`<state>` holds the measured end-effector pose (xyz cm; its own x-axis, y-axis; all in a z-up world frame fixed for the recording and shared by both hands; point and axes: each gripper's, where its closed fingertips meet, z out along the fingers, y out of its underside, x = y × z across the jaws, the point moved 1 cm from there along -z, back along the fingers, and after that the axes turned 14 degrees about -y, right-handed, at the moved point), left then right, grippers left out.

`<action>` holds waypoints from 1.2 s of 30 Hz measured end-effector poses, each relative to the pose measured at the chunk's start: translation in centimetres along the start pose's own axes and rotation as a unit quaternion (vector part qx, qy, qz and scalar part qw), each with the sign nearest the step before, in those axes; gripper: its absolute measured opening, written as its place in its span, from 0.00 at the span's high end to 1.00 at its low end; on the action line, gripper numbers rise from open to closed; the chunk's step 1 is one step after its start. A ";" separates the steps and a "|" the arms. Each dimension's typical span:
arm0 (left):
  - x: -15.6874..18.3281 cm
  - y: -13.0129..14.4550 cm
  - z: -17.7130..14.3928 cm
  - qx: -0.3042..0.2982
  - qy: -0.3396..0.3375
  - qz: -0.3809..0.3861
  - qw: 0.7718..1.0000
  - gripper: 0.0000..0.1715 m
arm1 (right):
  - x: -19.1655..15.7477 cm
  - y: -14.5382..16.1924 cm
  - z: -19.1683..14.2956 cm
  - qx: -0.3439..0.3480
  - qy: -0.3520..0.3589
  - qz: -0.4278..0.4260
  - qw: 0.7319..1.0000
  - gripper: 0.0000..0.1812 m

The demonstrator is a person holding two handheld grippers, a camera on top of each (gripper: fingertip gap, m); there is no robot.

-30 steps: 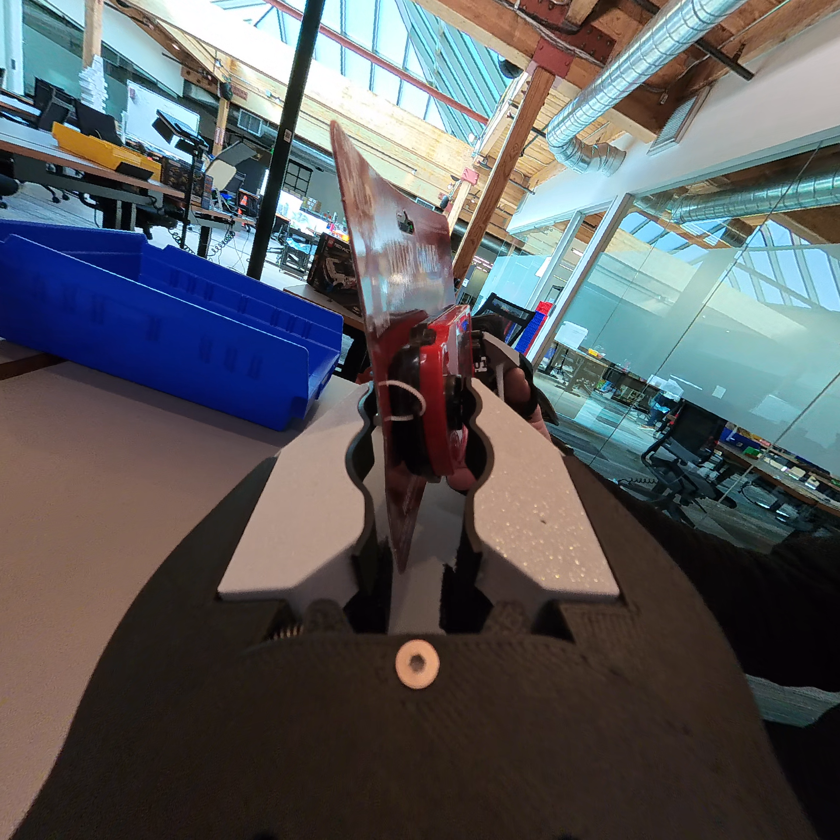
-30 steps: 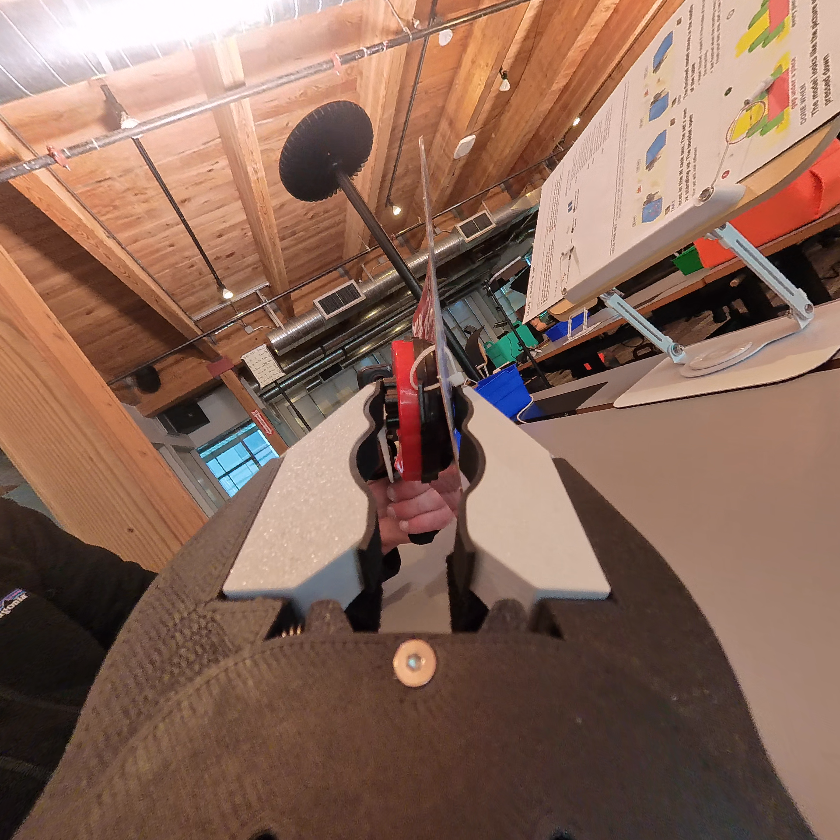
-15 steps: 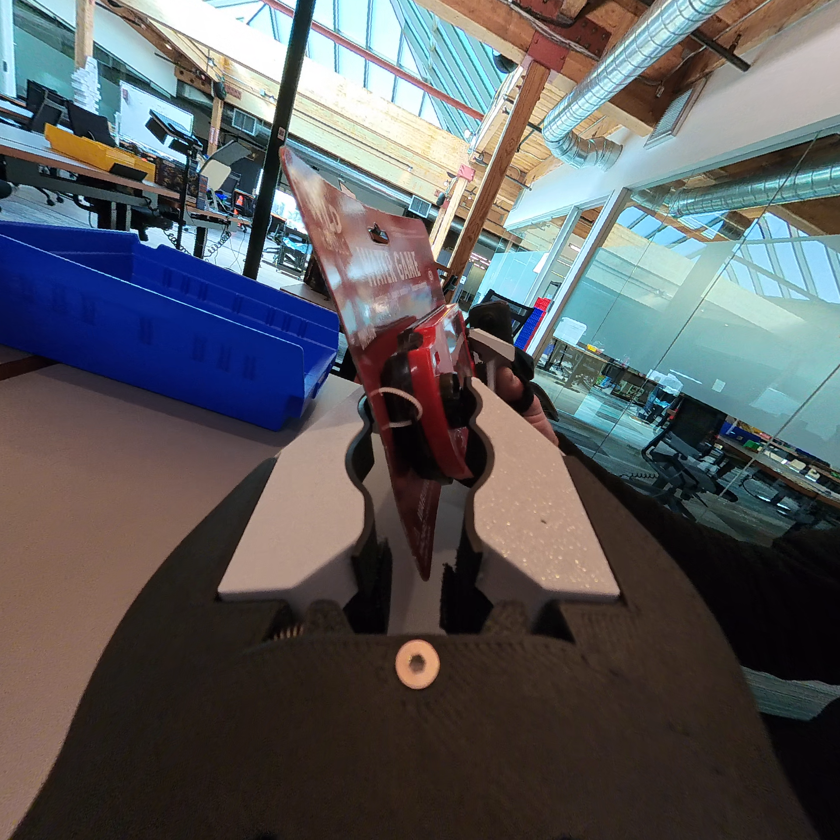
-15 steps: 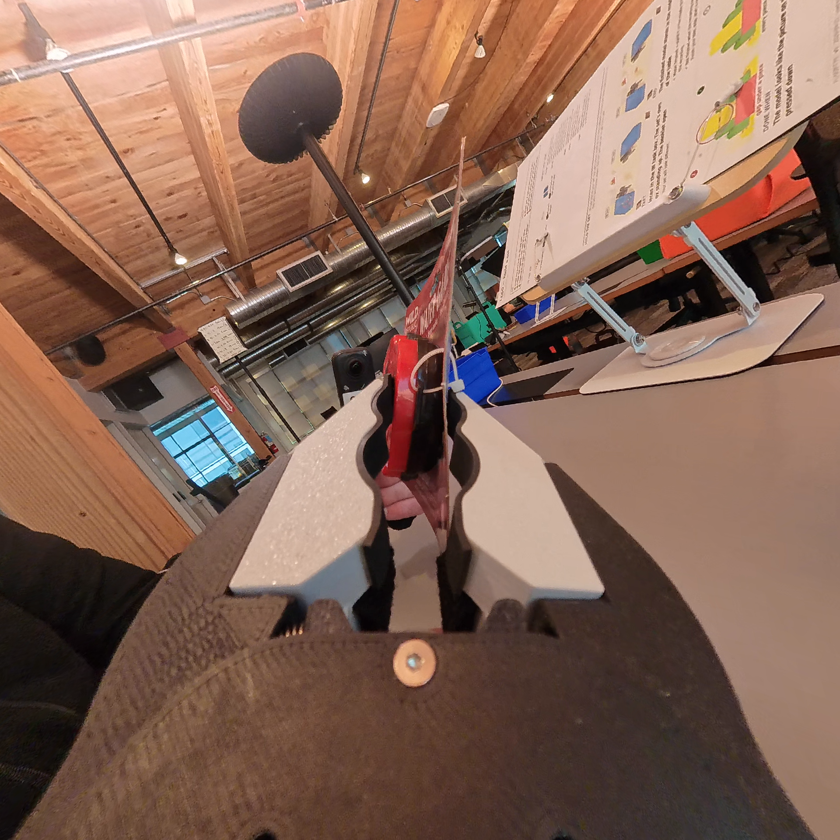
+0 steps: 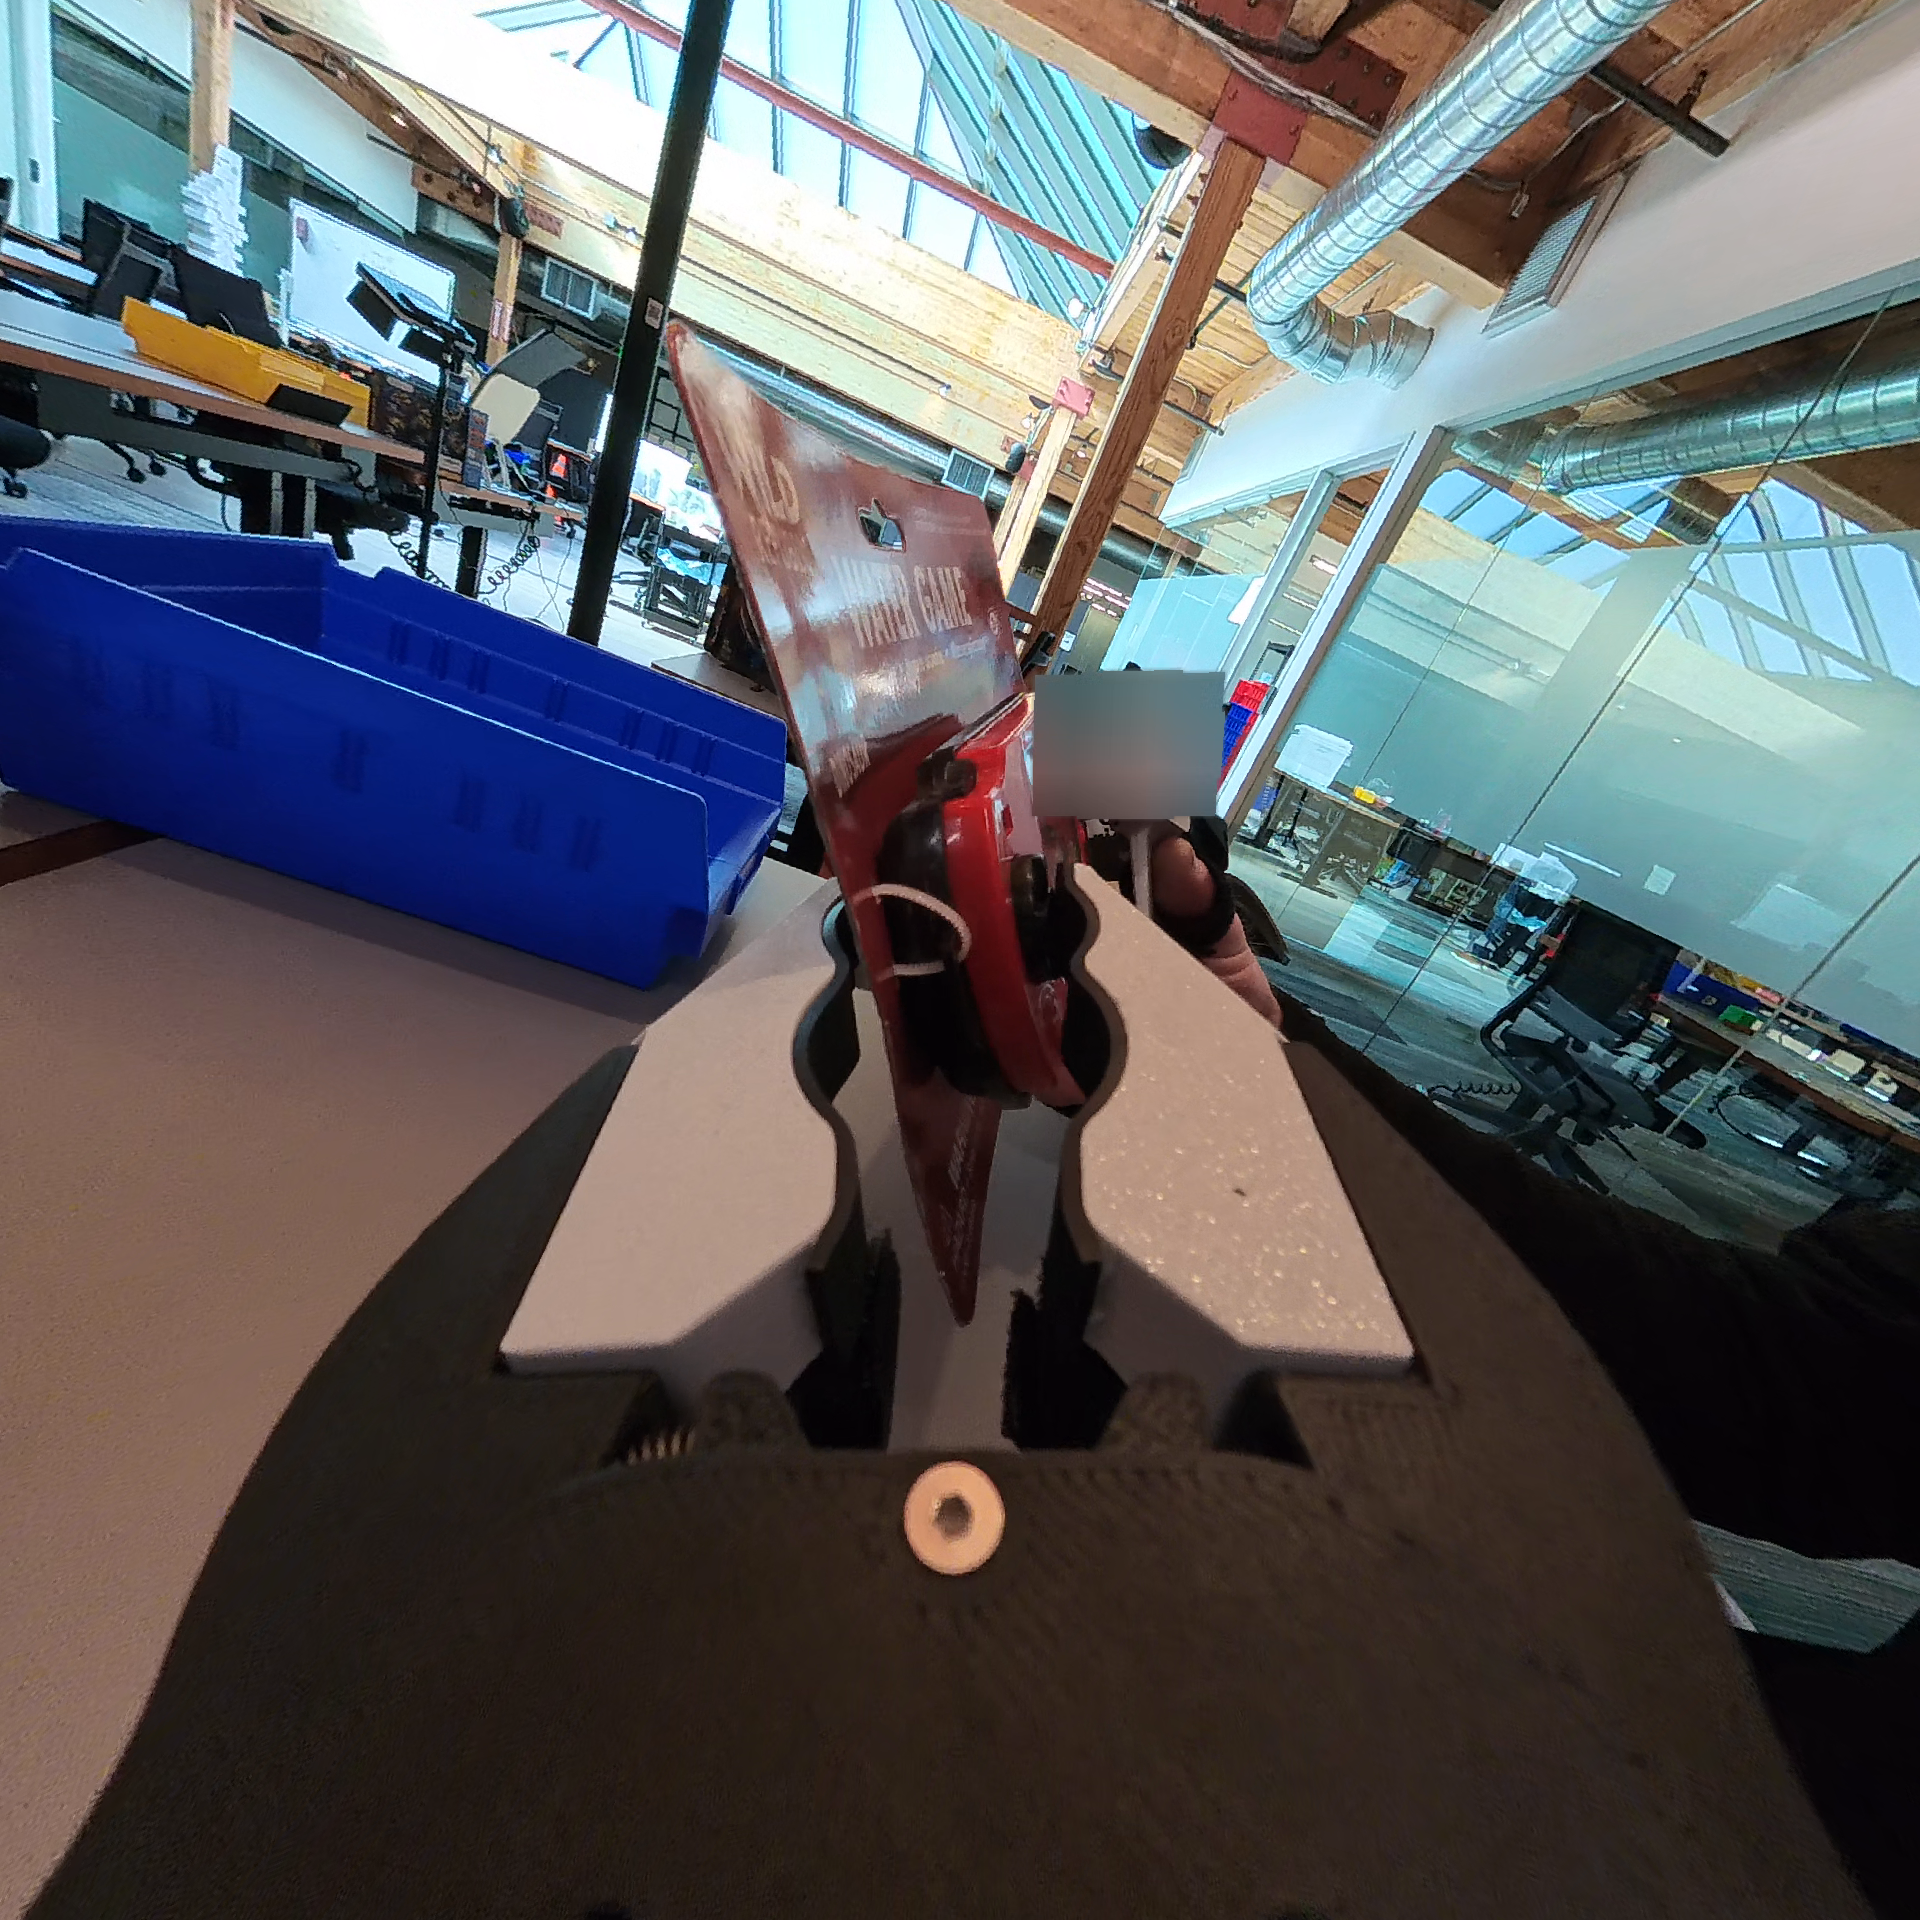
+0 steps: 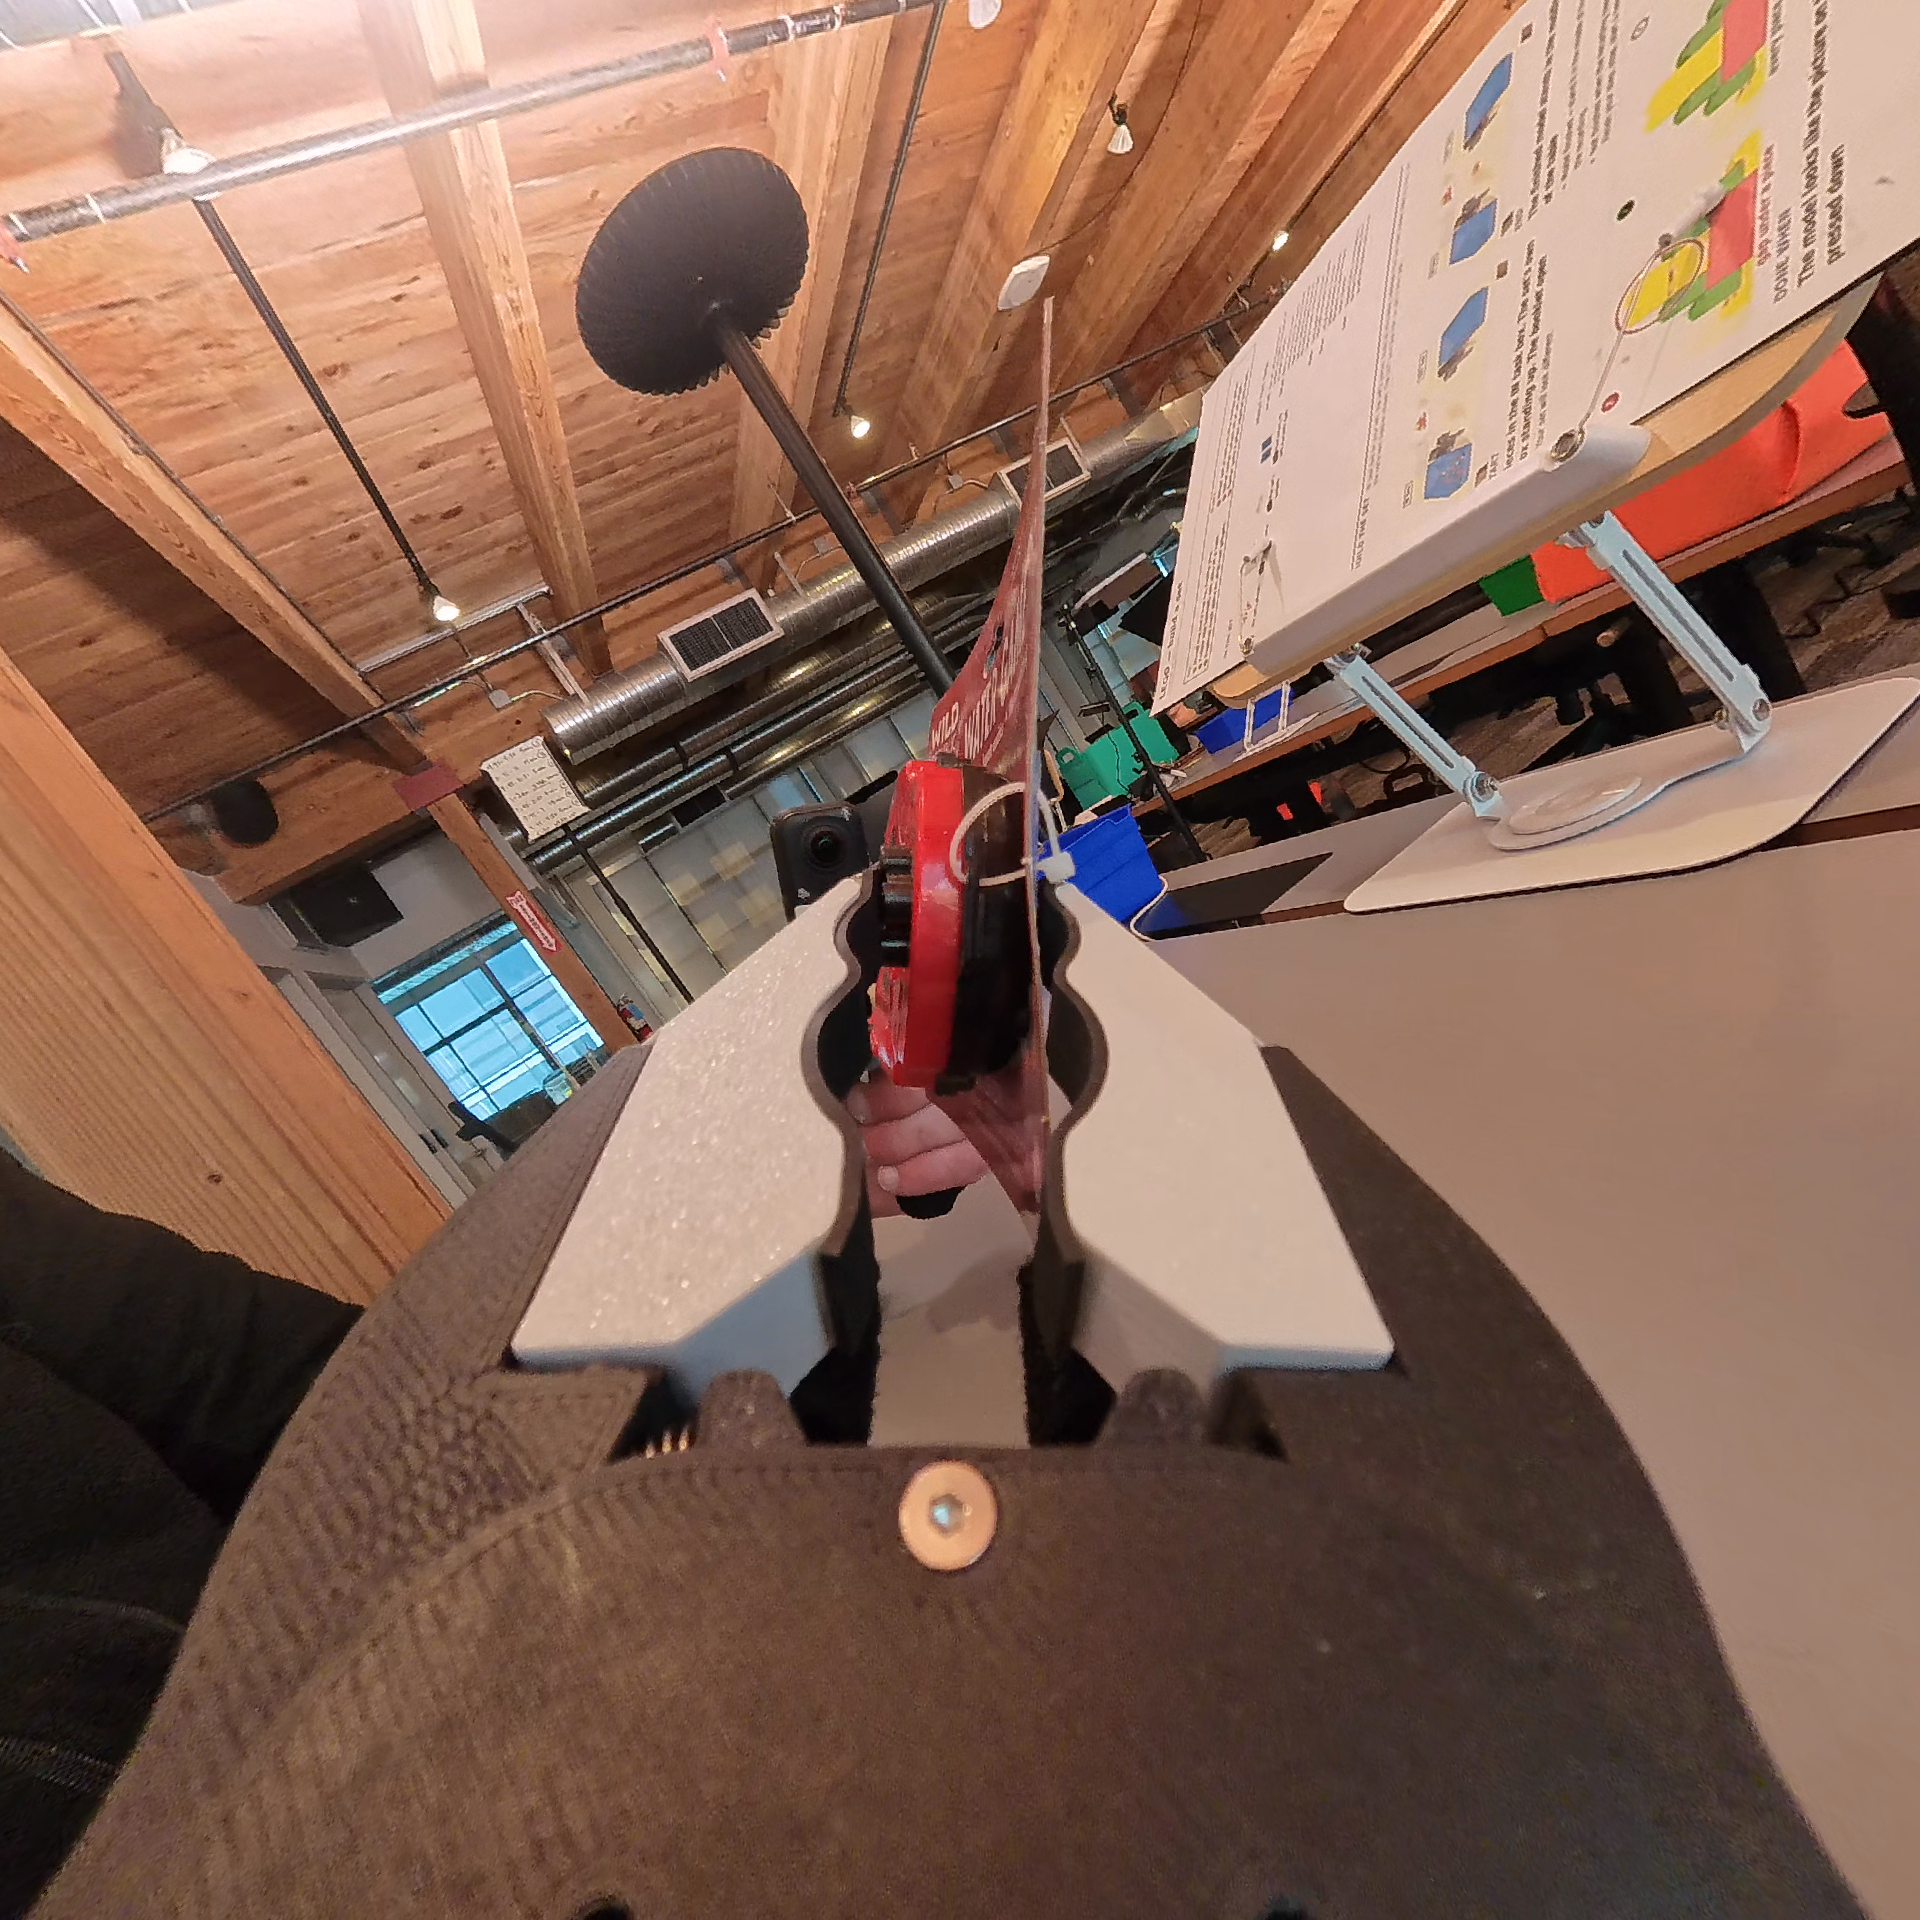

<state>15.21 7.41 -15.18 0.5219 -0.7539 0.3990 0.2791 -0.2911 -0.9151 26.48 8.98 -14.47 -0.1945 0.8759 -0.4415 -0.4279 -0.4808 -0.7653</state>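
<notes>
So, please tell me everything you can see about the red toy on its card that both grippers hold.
The red toy is a rounded, glossy plastic piece with black parts, tied by a white zip tie to a dark red printed backing card with a hang hole near the top. The card stands nearly upright, tilted, above the grey table. The left gripper and the right gripper both clamp it between their grey fingers, from opposite sides.

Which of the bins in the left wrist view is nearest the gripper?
The big blue bin on the grey table; the yellow bin sits on a far desk.
</notes>
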 end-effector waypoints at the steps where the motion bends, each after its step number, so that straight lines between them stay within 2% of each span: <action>1: 0.0 0.0 0.0 0.001 0.000 0.002 1.000 0.81 | 0.0 0.0 0.0 0.000 0.000 0.000 1.000 0.85; 9: 0.3 -0.1 0.0 -0.003 0.003 0.011 1.000 0.84 | 0.2 0.0 -0.1 0.002 0.001 0.002 1.000 0.84; 27: 0.1 0.3 0.2 -0.005 0.000 0.006 1.000 0.81 | 0.5 -0.1 -0.3 0.009 0.018 -0.018 1.000 0.83; 33: -0.1 0.3 0.1 -0.001 -0.002 0.003 1.000 0.81 | 0.7 0.0 -0.4 -0.018 0.051 -0.055 0.997 0.80; 36: -0.3 0.2 -0.1 0.001 -0.003 0.003 1.000 0.82 | 0.9 -0.1 -0.7 -0.040 0.076 -0.086 0.993 0.82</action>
<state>15.06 7.53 -15.50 0.5279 -0.7526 0.3936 0.2779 -0.2848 -0.9174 26.98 9.76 -15.13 0.0139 0.9319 -0.3625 -0.3712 -0.3318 -0.8673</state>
